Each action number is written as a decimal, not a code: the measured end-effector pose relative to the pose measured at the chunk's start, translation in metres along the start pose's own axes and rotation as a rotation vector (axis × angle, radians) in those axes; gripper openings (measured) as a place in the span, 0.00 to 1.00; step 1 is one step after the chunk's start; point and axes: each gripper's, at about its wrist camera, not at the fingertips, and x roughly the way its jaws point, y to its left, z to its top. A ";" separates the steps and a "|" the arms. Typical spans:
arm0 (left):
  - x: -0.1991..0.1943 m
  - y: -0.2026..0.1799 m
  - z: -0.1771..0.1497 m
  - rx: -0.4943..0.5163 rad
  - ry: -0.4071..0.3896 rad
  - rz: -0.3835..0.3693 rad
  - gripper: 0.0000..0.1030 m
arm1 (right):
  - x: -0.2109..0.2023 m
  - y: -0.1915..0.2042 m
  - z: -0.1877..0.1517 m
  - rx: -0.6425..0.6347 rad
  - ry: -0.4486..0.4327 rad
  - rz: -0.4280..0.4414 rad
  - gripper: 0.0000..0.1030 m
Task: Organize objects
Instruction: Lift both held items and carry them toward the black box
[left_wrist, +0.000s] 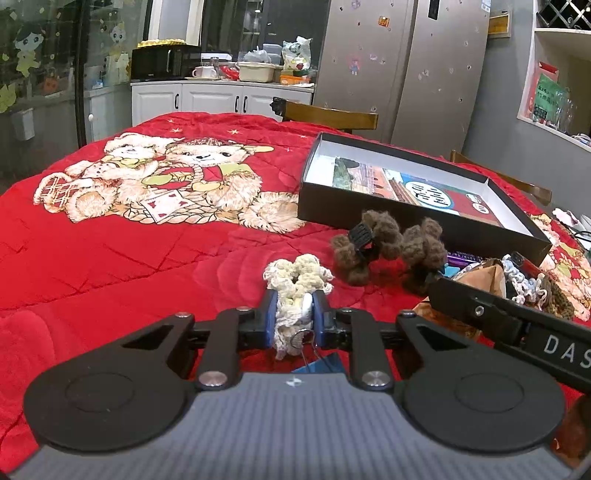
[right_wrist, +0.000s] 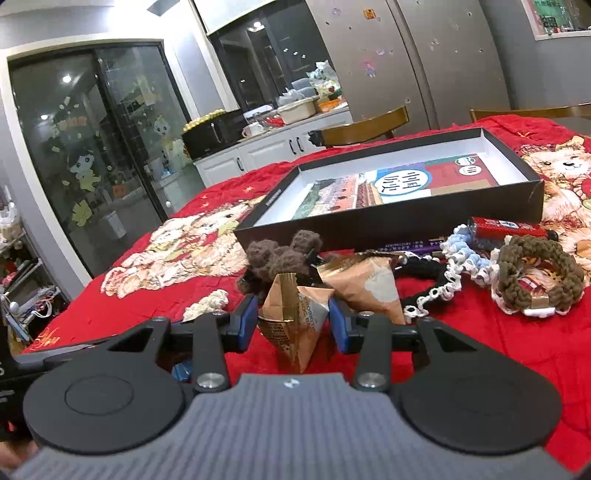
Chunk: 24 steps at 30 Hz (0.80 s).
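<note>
In the left wrist view my left gripper (left_wrist: 294, 308) is shut on a cream crochet scrunchie (left_wrist: 299, 275), whose frill sticks out past the blue pads. Ahead to the right lies a brown crochet hair clip (left_wrist: 384, 243), and behind it an open black box (left_wrist: 406, 218) with a picture book inside. In the right wrist view my right gripper (right_wrist: 292, 319) is shut on a gold snack packet (right_wrist: 291, 314), both pads against its sides. The black box (right_wrist: 388, 229) lies just beyond. One finger of the right gripper reaches in at the right of the left wrist view.
A second snack packet (right_wrist: 365, 288), a black crochet band (right_wrist: 424, 273), a blue-white scrunchie (right_wrist: 461, 251), an olive scrunchie (right_wrist: 539, 273) and a red tube (right_wrist: 509, 229) crowd the red quilt (left_wrist: 147, 266) near the box. Wooden chairs (left_wrist: 328, 114) stand behind the table.
</note>
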 end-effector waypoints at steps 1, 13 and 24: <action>0.000 0.000 0.000 0.002 -0.001 -0.001 0.23 | -0.001 0.000 0.000 -0.001 -0.006 0.011 0.44; -0.004 -0.004 0.001 0.031 -0.028 0.018 0.23 | -0.010 0.003 0.001 -0.019 -0.049 0.066 0.44; -0.018 -0.007 0.013 0.070 -0.066 0.041 0.23 | -0.017 0.002 0.009 0.016 -0.060 0.045 0.44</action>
